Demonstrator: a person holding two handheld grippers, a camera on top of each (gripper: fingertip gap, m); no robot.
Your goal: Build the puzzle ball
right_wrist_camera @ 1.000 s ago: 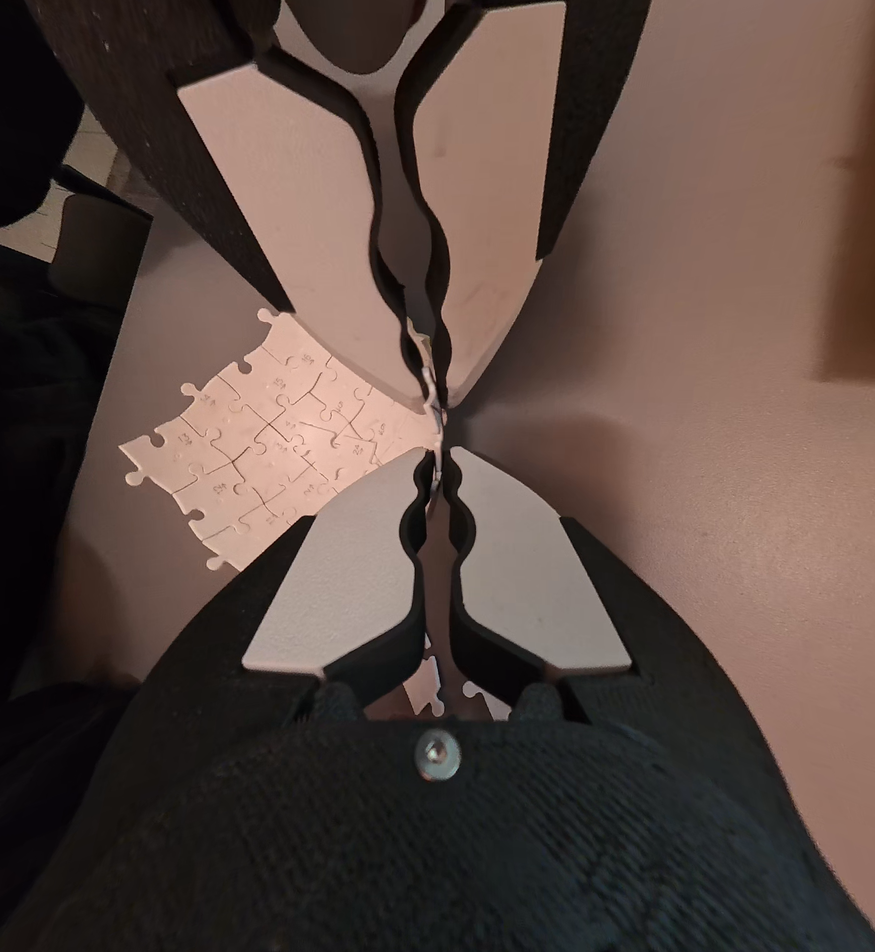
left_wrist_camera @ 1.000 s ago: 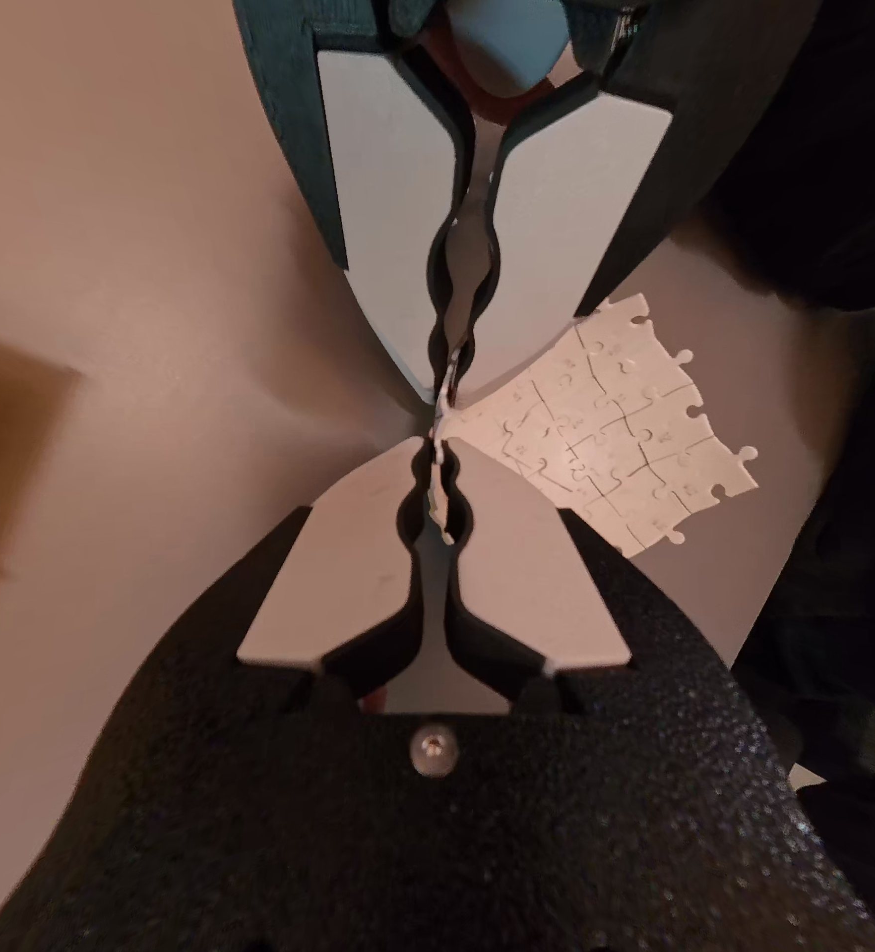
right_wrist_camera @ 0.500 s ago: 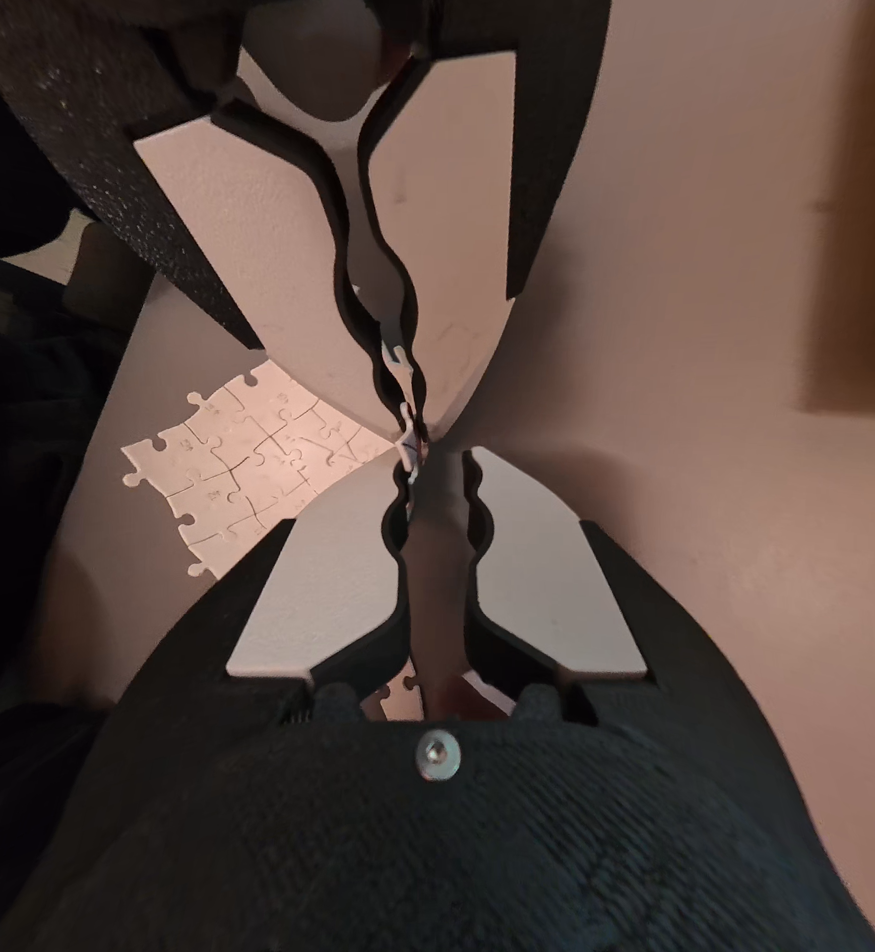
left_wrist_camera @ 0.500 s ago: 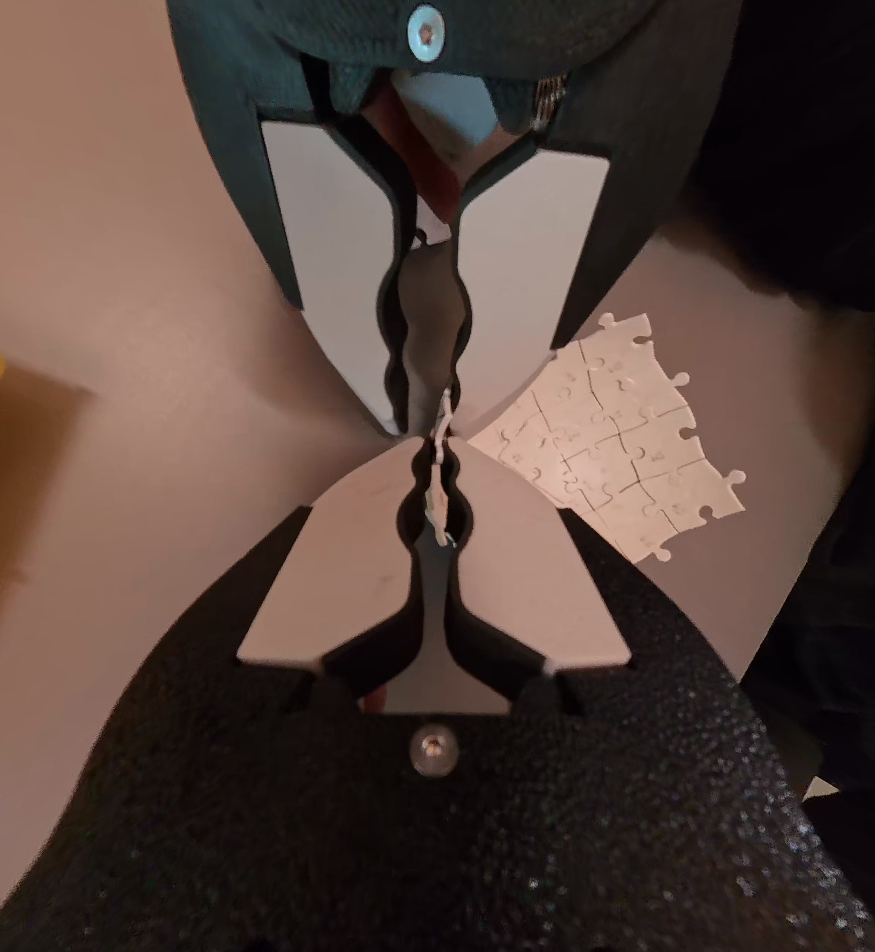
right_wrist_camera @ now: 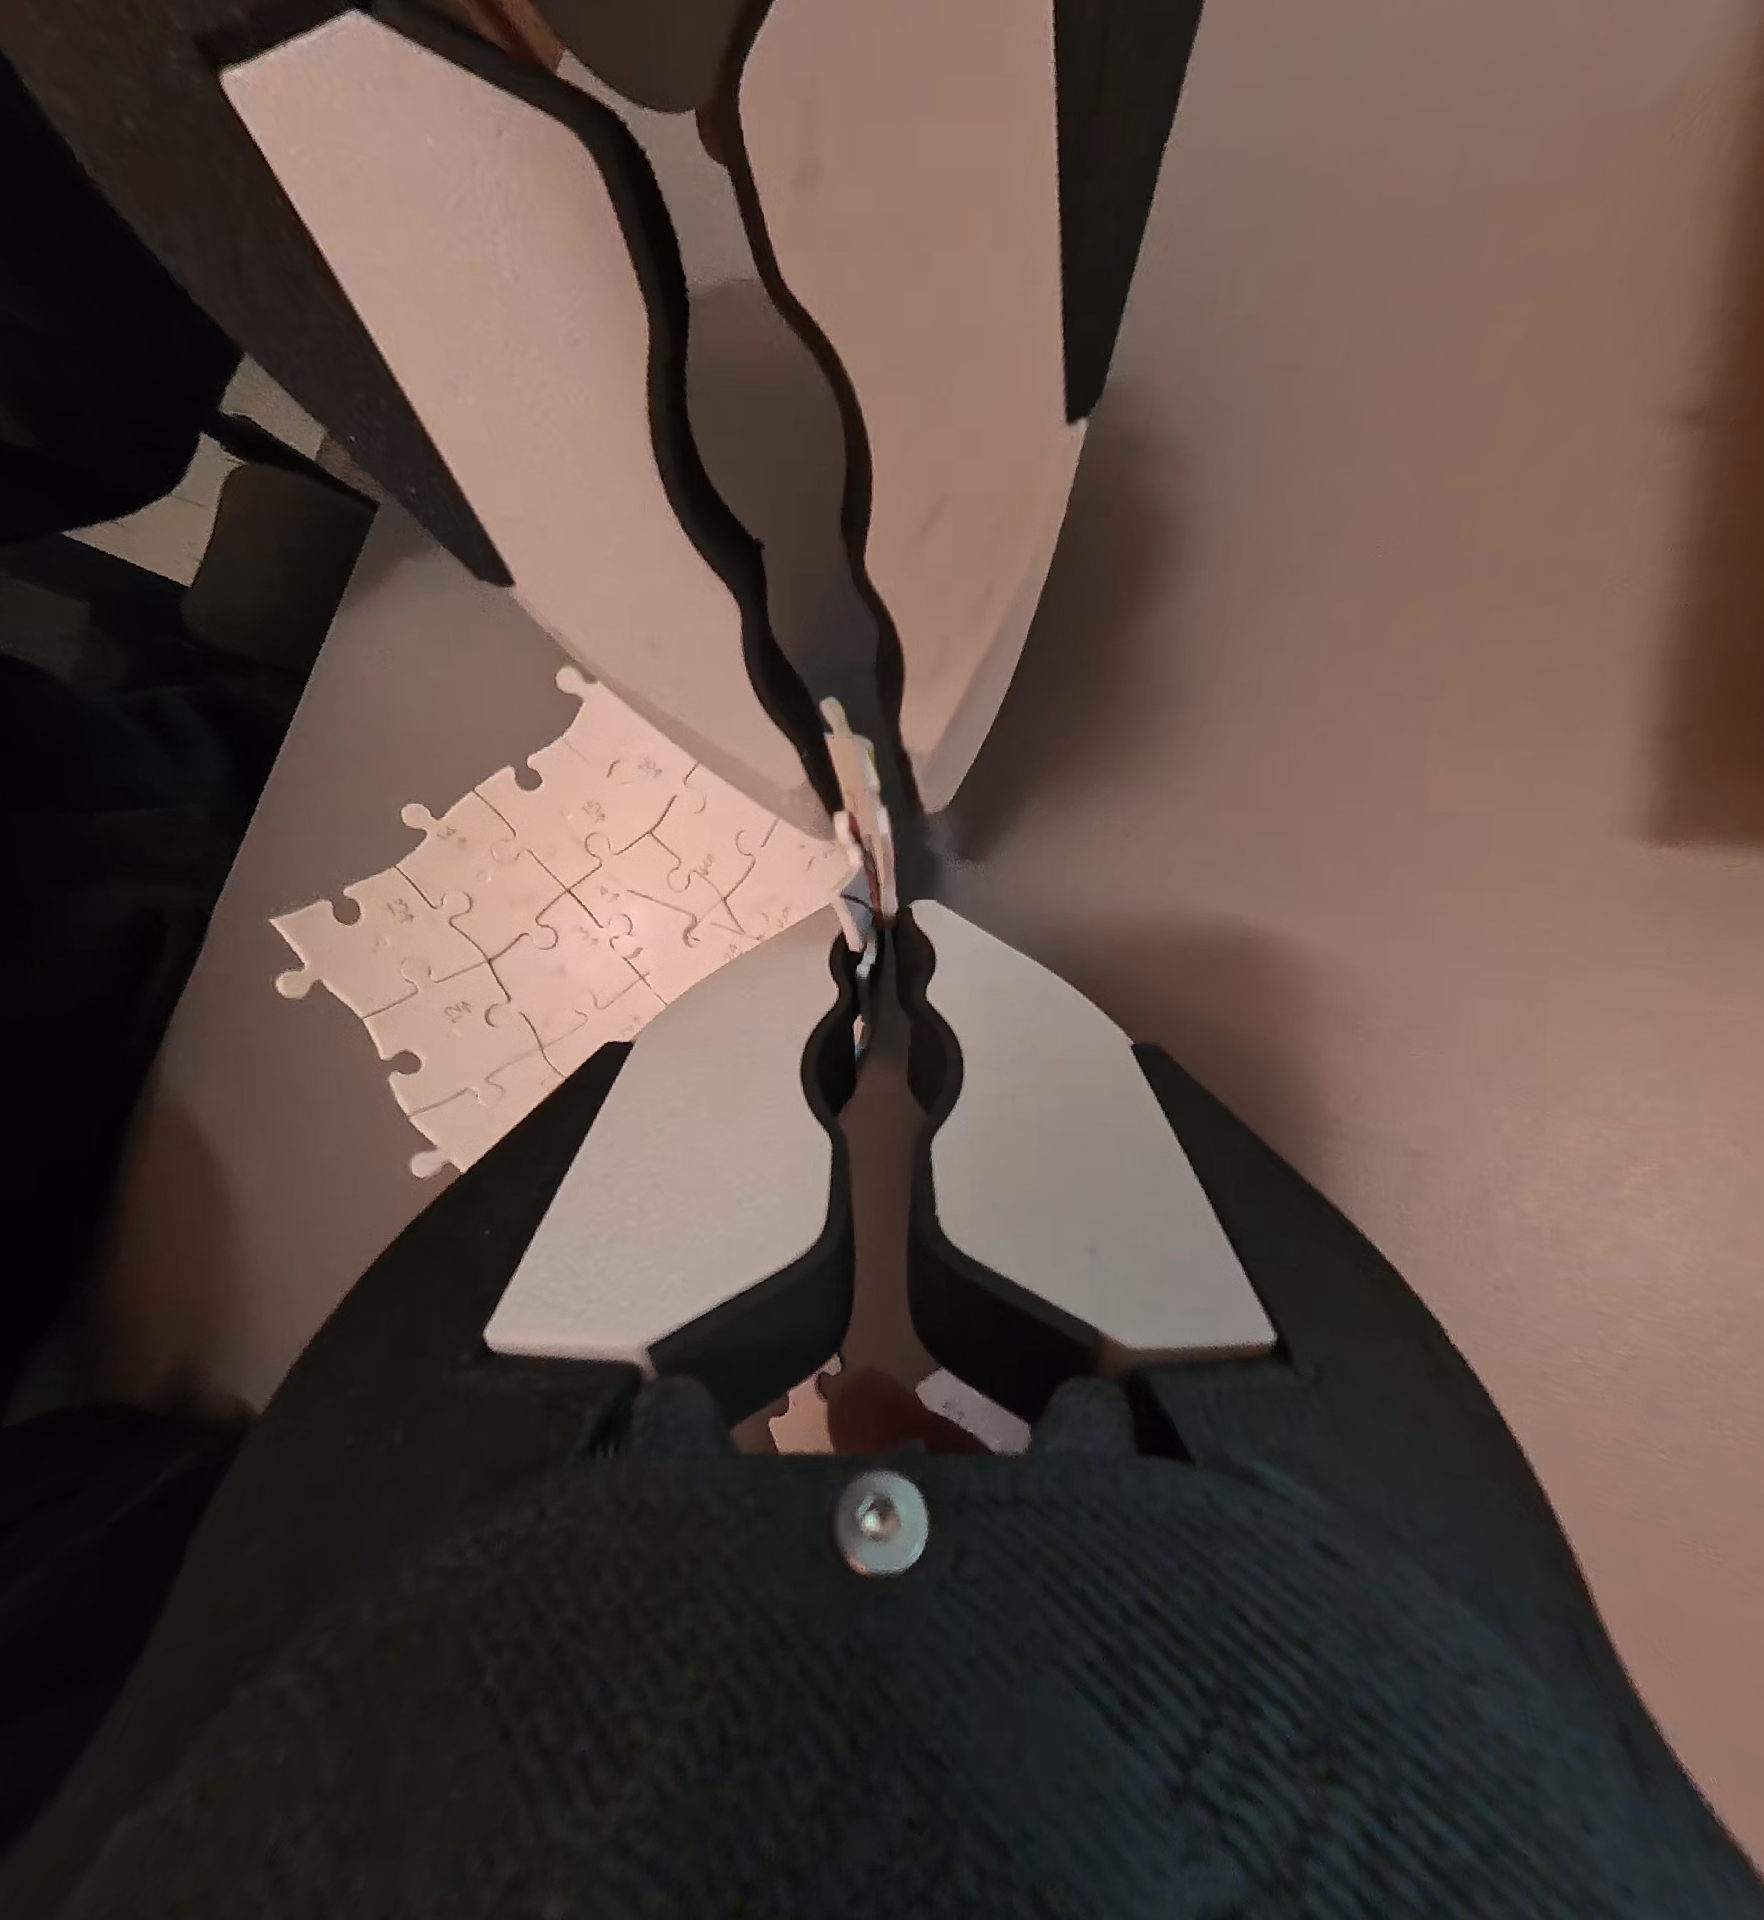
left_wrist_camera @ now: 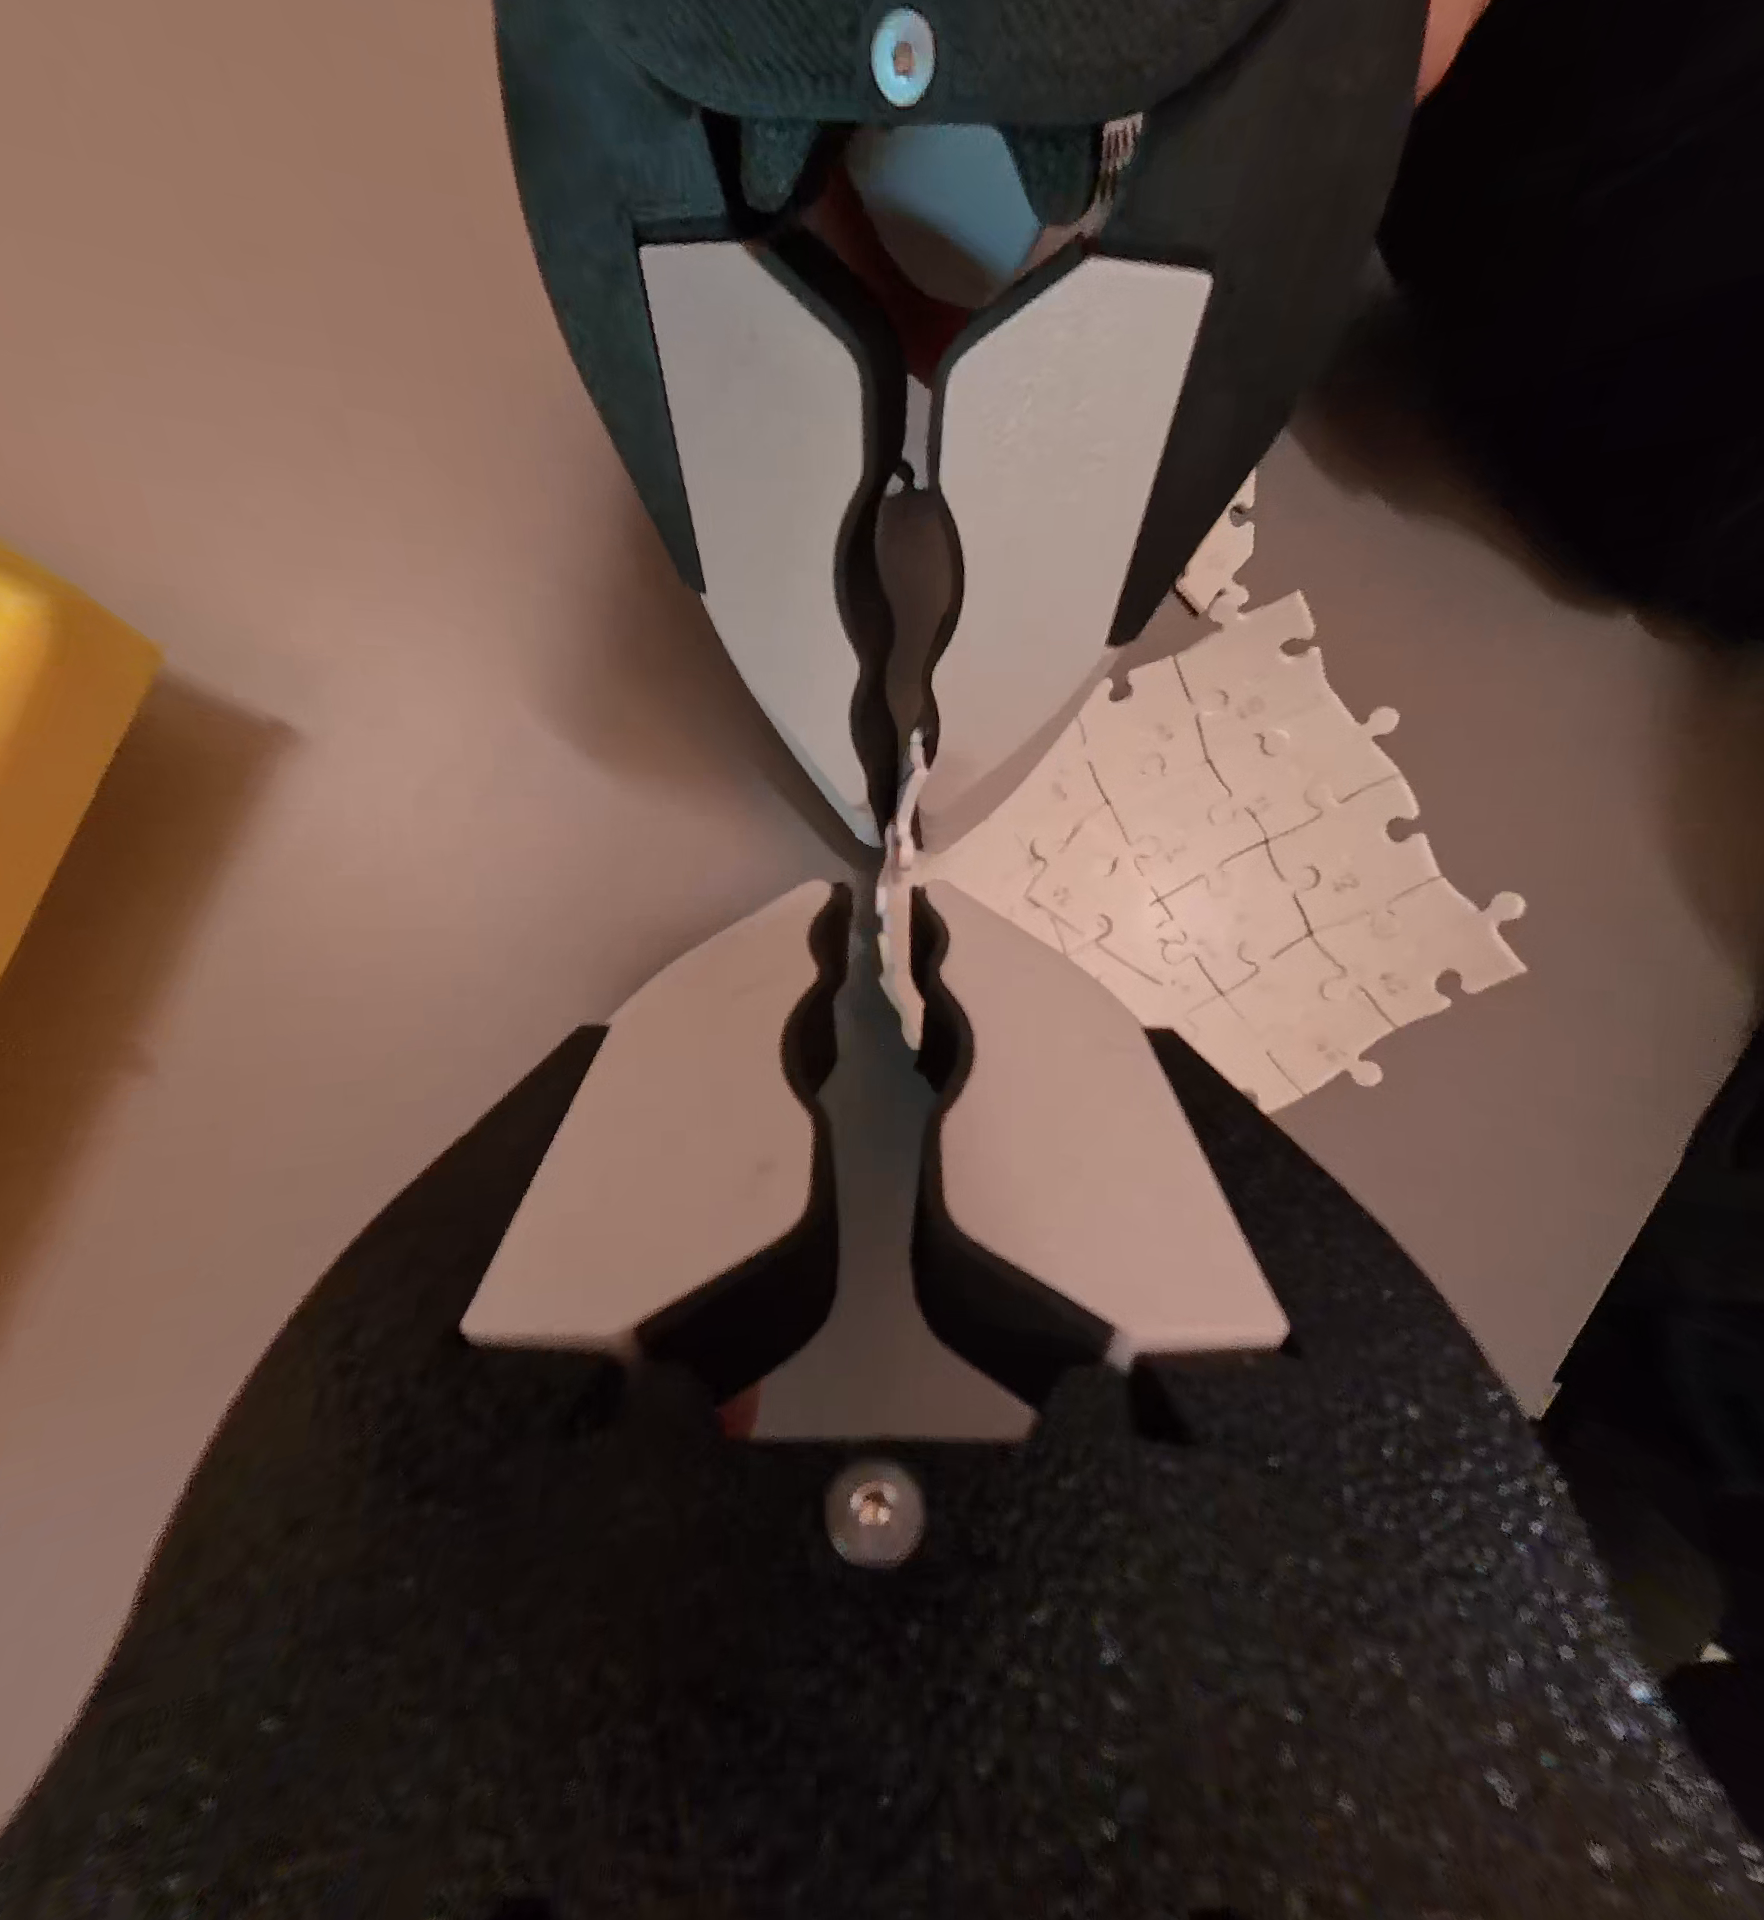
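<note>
Between the two facing gripper tips, thin white puzzle pieces [left_wrist_camera: 899,883] stand edge-on; the left gripper [left_wrist_camera: 880,914] sits slightly apart, the right gripper [right_wrist_camera: 873,935] pinches them. Beside them a knobby-edged joined sheet [left_wrist_camera: 1252,873] lies on the smooth table [left_wrist_camera: 338,520].

Small handwritten marks sit on the pale backs of the joined puzzle pieces [right_wrist_camera: 545,914] lying on the table [right_wrist_camera: 1377,935] beside my fingers; I do not reproduce them. Nothing else that I can see carries writing, labels or signs.
</note>
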